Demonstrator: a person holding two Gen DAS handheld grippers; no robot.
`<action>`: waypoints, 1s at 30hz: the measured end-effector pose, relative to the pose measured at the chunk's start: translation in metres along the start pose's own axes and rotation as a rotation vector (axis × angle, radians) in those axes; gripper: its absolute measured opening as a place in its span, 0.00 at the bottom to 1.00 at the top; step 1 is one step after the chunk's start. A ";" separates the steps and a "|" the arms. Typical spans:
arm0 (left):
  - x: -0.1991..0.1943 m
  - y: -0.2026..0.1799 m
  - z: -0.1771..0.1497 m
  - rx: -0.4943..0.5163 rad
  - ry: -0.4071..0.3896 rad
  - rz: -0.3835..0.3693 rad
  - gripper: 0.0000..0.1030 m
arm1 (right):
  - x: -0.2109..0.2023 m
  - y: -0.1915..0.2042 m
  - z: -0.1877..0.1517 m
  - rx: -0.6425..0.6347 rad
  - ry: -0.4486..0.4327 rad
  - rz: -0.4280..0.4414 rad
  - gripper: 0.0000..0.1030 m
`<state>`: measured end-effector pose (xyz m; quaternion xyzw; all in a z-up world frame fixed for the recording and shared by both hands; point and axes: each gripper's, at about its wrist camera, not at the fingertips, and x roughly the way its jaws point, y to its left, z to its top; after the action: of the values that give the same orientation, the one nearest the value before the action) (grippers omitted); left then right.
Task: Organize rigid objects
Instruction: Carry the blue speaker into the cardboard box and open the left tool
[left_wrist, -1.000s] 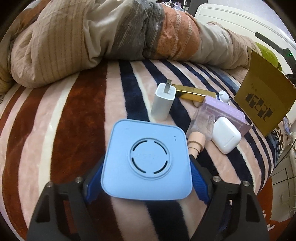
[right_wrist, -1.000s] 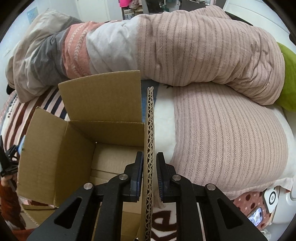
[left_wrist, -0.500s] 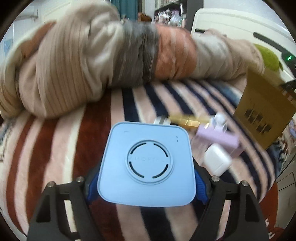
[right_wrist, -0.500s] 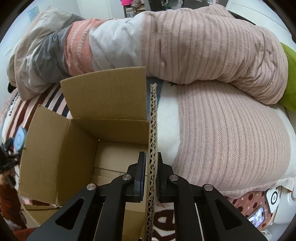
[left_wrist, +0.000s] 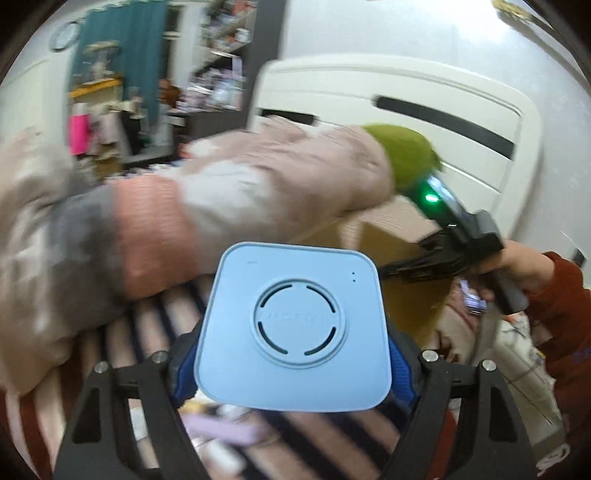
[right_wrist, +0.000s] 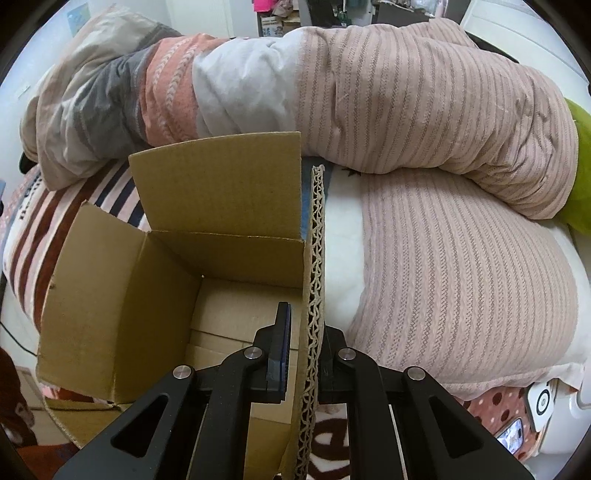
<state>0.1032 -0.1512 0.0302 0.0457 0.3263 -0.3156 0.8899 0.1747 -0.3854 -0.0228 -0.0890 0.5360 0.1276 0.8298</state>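
My left gripper (left_wrist: 293, 360) is shut on a light blue square device (left_wrist: 293, 326) with a round vent on its face, held up in the air above the striped bed. The open cardboard box (right_wrist: 155, 280) stands on the bed in the right wrist view. My right gripper (right_wrist: 303, 343) is shut on the box's right flap (right_wrist: 316, 258), seen edge-on between the fingers. In the left wrist view the right gripper (left_wrist: 391, 267) and the hand that holds it show at the right, at the box (left_wrist: 417, 310). The box looks empty inside.
A rolled striped duvet (right_wrist: 332, 96) lies along the back of the bed, with a green cushion (left_wrist: 402, 155) and white headboard (left_wrist: 406, 96) behind. Small items, one purple (left_wrist: 221, 430), lie blurred on the striped blanket (left_wrist: 147, 332) below the left gripper. A phone (right_wrist: 511, 441) lies at the lower right.
My left gripper has lifted and swung right with the blue device, from over the small items toward the box. My right gripper's left finger has eased slightly off the flap.
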 end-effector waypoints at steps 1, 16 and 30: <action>0.012 -0.009 0.005 0.006 0.022 -0.019 0.76 | 0.000 0.000 0.000 -0.002 0.001 -0.002 0.05; 0.114 -0.053 0.019 -0.002 0.270 -0.087 0.77 | 0.004 0.002 0.002 -0.029 0.009 -0.036 0.05; 0.011 0.011 -0.004 -0.043 0.038 0.093 0.93 | 0.006 0.005 0.003 -0.040 0.020 -0.057 0.06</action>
<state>0.1142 -0.1469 0.0191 0.0476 0.3473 -0.2658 0.8980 0.1783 -0.3789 -0.0269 -0.1223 0.5389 0.1137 0.8256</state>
